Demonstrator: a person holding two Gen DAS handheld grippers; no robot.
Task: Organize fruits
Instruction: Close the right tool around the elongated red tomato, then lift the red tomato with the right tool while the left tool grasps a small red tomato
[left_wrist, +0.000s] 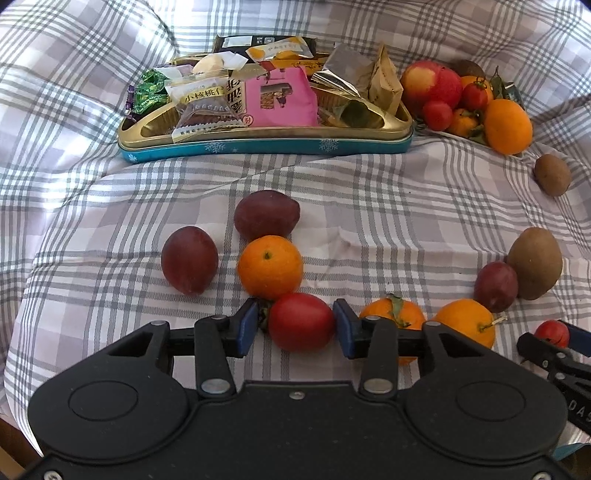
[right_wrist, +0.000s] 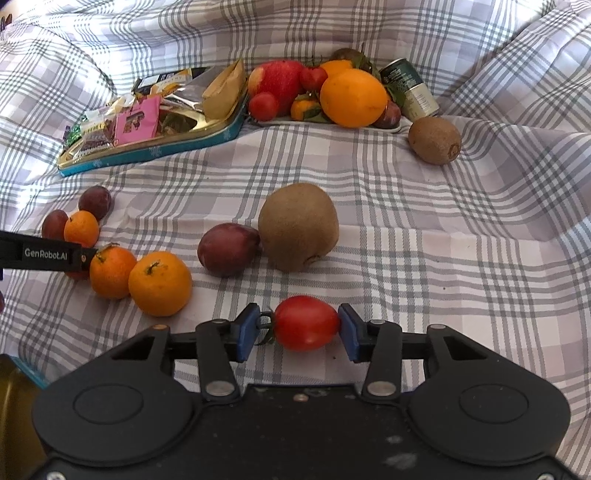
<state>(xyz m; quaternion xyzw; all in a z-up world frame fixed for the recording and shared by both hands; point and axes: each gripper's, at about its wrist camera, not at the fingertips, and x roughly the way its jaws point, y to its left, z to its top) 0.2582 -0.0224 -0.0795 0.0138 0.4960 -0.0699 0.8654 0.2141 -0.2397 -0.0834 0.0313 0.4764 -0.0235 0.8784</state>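
Observation:
My left gripper (left_wrist: 295, 325) is shut on a red tomato (left_wrist: 301, 322) low over the checked cloth. My right gripper (right_wrist: 297, 326) is shut on another red tomato (right_wrist: 306, 322); it also shows in the left wrist view (left_wrist: 553, 333). Loose on the cloth lie two plums (left_wrist: 189, 259) (left_wrist: 266, 214), a mandarin (left_wrist: 270, 266), two more mandarins (left_wrist: 466, 322) (left_wrist: 393, 314), a third plum (right_wrist: 227, 248) and two kiwis (right_wrist: 298, 226) (right_wrist: 434, 139). A white plate (right_wrist: 284, 121) at the back holds an apple (right_wrist: 275, 83), a big orange (right_wrist: 353, 97), tomatoes and mandarins.
A gold and teal tin tray (left_wrist: 258, 142) full of snack packets stands at the back left. A green can (right_wrist: 408, 88) lies behind the fruit plate. The cloth rises in folds at the back and on both sides.

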